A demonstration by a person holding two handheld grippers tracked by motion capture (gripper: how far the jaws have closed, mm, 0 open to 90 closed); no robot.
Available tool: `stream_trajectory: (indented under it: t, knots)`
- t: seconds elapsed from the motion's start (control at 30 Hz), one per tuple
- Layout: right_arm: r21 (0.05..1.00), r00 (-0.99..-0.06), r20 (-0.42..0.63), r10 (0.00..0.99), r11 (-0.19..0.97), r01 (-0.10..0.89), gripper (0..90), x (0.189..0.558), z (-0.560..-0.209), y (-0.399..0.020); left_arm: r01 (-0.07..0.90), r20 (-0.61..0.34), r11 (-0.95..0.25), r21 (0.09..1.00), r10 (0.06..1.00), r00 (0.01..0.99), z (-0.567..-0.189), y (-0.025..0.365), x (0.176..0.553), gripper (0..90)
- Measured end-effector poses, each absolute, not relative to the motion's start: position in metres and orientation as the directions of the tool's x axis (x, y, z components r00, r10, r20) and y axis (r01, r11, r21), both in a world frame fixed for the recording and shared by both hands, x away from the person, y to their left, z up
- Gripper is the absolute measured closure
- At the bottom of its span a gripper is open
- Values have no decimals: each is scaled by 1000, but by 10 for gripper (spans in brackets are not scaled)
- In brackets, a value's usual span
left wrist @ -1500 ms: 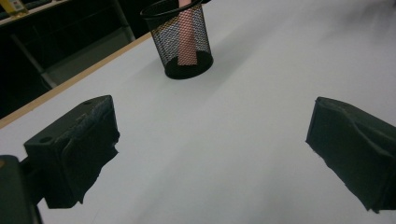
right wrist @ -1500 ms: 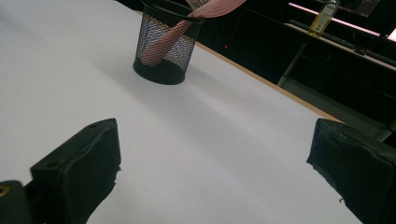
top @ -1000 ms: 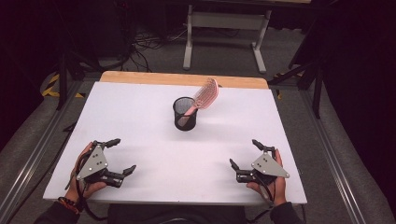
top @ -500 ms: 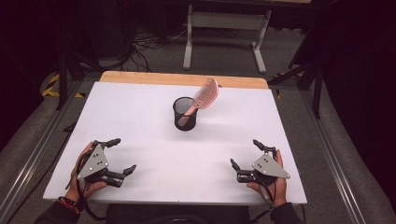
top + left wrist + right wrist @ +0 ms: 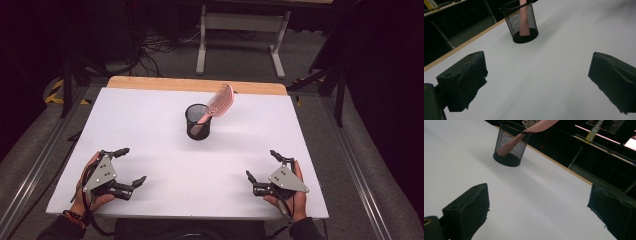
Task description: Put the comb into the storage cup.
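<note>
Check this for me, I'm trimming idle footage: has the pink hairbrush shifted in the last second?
No. The pink hairbrush leans at the same angle in the mesh cup, which sits equally far from the table's wooden edge.

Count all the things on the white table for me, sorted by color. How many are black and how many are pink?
Black: 3 - the mesh cup, the left gripper and the right gripper, both open near the table's front edge.
Pink: 1 - the hairbrush, standing handle-down in the cup and leaning over its rim.
Total: 4
</note>
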State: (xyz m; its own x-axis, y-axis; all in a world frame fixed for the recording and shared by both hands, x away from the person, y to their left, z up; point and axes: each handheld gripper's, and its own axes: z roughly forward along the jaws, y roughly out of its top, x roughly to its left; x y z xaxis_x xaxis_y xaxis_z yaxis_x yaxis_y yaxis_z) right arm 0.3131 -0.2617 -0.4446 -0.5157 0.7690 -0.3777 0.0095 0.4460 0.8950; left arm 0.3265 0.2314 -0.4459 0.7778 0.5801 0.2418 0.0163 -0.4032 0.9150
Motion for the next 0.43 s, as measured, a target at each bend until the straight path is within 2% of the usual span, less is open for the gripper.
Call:
stream_trajectory:
  t: [0.43]
  knots:
    - [894, -522, -375, 766, 448, 15, 46, 316, -448, -263, 27, 235, -398, 917, 594, 769, -446, 231, 331, 32]
